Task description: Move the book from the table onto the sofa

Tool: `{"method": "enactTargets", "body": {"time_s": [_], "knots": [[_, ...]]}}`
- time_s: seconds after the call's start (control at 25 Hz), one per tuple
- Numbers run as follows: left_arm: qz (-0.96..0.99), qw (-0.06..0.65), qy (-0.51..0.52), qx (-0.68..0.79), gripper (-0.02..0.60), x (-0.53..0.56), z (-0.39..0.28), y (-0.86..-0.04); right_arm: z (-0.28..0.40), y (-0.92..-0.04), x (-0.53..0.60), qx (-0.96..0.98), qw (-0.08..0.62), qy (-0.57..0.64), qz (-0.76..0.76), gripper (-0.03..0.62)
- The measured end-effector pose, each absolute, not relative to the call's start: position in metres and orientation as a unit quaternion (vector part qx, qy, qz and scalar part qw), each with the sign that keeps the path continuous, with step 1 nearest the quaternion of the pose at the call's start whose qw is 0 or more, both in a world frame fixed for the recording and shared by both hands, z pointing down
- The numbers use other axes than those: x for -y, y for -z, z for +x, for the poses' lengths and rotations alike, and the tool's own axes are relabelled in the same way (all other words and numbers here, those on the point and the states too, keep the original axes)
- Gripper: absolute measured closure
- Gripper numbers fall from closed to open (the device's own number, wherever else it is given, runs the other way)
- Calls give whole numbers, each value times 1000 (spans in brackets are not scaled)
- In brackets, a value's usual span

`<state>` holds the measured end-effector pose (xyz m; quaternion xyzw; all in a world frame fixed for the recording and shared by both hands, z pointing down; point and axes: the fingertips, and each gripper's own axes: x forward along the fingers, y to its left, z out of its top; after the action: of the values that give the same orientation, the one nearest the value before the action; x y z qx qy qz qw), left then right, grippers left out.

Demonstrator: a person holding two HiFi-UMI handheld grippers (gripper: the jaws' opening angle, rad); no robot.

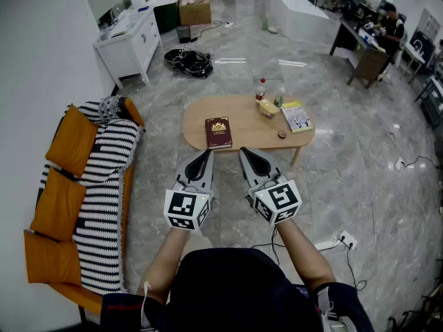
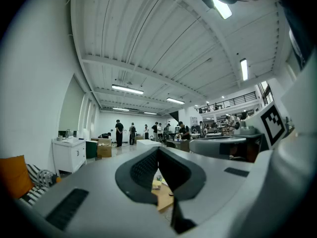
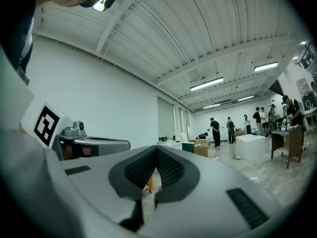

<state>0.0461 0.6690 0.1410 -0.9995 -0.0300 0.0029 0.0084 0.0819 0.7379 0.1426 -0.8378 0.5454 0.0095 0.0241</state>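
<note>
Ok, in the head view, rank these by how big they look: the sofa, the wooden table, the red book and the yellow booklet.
1. sofa
2. wooden table
3. red book and yellow booklet: they look about the same size, so I won't rank one over the other.

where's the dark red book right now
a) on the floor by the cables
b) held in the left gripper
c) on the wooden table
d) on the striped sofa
C: the dark red book lies flat on the wooden table, near its front edge, while the left gripper and right gripper are just short of it, both shut and empty.
</note>
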Motion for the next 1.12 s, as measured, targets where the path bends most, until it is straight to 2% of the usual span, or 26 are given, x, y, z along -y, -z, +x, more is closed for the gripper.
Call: {"method": "enactTargets", "body": {"time_s": [0.32,1.12], "knots": [[-1000,5,1,28,566,-668,47,-142,84,-143,-739,-545,44,-1,-837,588],[-1000,-2,22,10,566,-639,69,-158,111,-164,-712,-556,36,23,-830,588]]}}
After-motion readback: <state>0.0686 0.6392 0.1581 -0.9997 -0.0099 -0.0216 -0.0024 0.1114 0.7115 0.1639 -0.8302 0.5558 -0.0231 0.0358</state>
